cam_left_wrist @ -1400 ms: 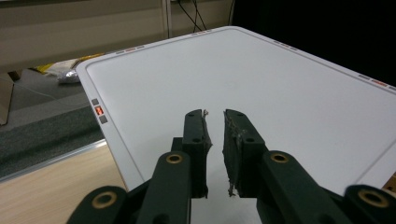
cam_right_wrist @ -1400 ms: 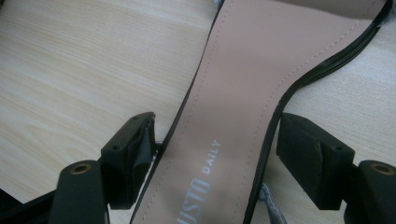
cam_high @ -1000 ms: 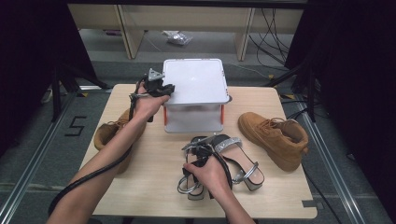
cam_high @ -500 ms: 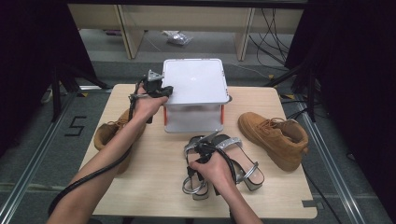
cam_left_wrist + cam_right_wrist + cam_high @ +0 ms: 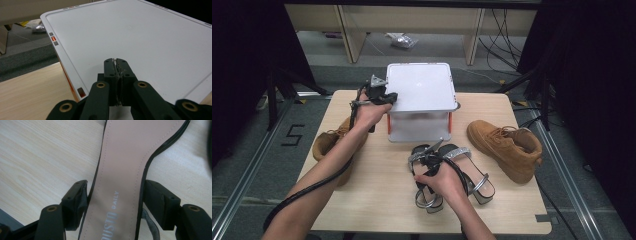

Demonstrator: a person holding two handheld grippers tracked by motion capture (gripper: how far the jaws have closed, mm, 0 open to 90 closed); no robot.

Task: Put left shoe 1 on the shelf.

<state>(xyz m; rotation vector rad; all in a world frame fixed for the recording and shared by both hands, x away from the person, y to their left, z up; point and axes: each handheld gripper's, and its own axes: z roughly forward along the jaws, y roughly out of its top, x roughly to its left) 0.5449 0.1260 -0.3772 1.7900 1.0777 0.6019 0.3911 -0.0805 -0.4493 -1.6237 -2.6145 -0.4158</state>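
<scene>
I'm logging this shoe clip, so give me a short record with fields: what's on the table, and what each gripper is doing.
surface: wooden table
box: white box, lid on, at the table's far middle
boots: tan boot at right; second tan boot at left, partly behind the left arm
sandals: two strappy sandals near the front
left gripper: shut, over the box's lid corner
right gripper: jaws wide, straddling a sandal insole

The left boot lies half hidden under the forearm behind the left gripper. The sandal between the right gripper's jaws runs off the frame, its printed brand name cut short at the bottom edge.
</scene>
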